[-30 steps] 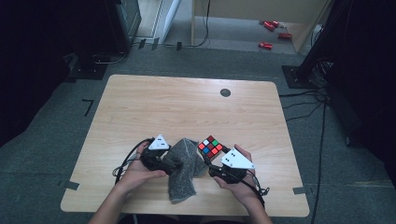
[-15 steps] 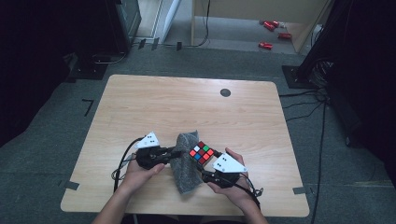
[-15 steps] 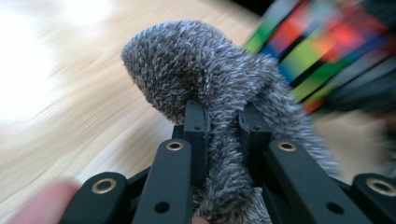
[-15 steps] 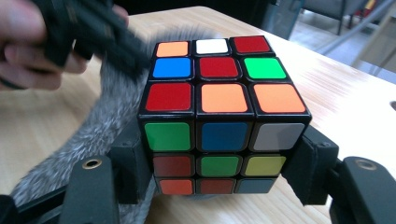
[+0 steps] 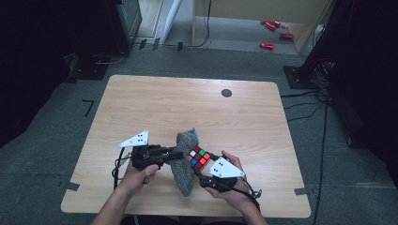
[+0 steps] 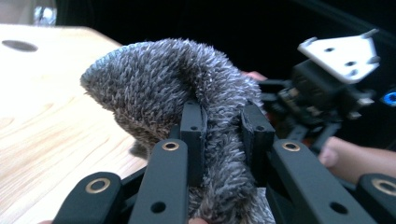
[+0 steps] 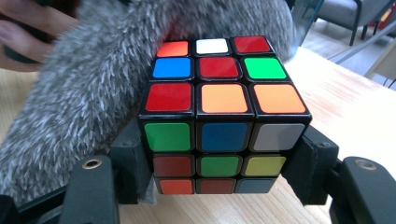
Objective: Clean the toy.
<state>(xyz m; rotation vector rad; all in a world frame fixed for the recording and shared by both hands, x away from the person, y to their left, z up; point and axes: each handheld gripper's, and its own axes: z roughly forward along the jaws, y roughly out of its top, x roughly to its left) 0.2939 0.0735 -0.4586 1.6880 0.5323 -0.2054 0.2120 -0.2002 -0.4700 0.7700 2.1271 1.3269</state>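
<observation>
Presently I am pinching the grey fuzzy cloth (image 6: 187, 88) in the left gripper (image 5: 176, 154), its jaws having just been closing narrow on a fold of it; the right gripper (image 5: 199, 174) is holding the puzzle cube (image 7: 224, 112) between its pads; the cube is sitting touching the cloth's right flank, the cloth's long axis running away from me across the table (image 5: 155, 101); count: one cloth, one cube, two grippers.
</observation>
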